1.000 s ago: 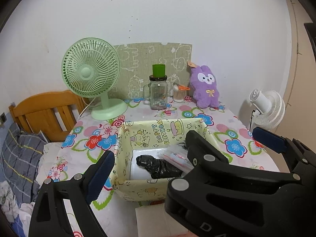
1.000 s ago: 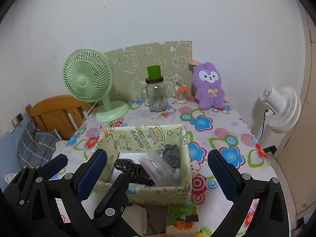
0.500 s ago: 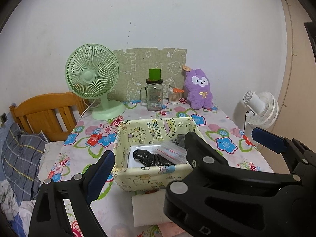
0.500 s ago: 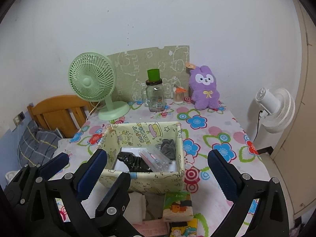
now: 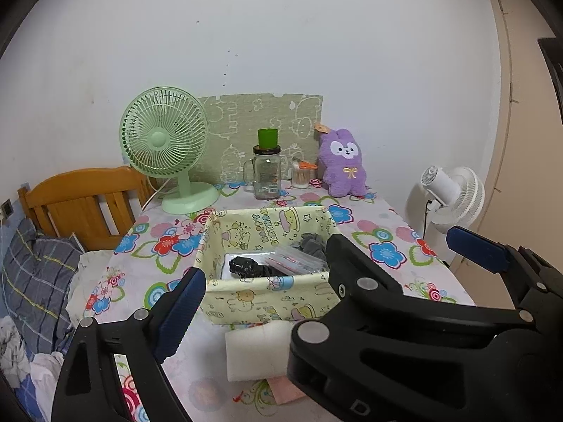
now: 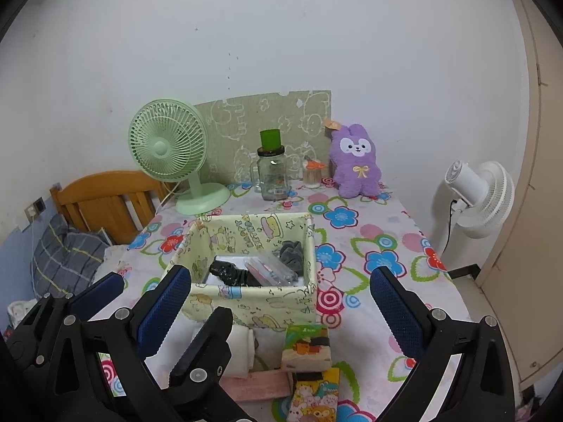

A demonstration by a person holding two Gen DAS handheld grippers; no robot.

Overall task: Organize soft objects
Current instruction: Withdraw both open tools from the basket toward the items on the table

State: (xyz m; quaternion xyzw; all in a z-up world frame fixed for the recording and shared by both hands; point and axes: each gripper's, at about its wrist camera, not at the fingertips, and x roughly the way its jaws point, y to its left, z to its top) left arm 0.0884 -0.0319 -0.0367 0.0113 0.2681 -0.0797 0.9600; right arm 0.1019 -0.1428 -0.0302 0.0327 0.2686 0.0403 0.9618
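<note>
A pale yellow cartoon fabric box stands mid-table. In it lie a black bundle, a clear packet and a grey cloth. A white sponge lies in front of the box, with a pink pad nearer still. A purple plush rabbit sits at the back. My left gripper hovers short of the box, jaws wide but closing, holding nothing. My right gripper is open and empty, and its fingers interleave with the left's.
Two small printed packs lie near the front edge. At the back stand a green fan, a glass jar and a cotton-swab pot. A white fan stands off the table's right edge, a wooden bedhead to the left.
Both grippers have drawn back from the box, which now looks smaller and farther. The sponge, pink pad and printed packs have come into view in front of it.
</note>
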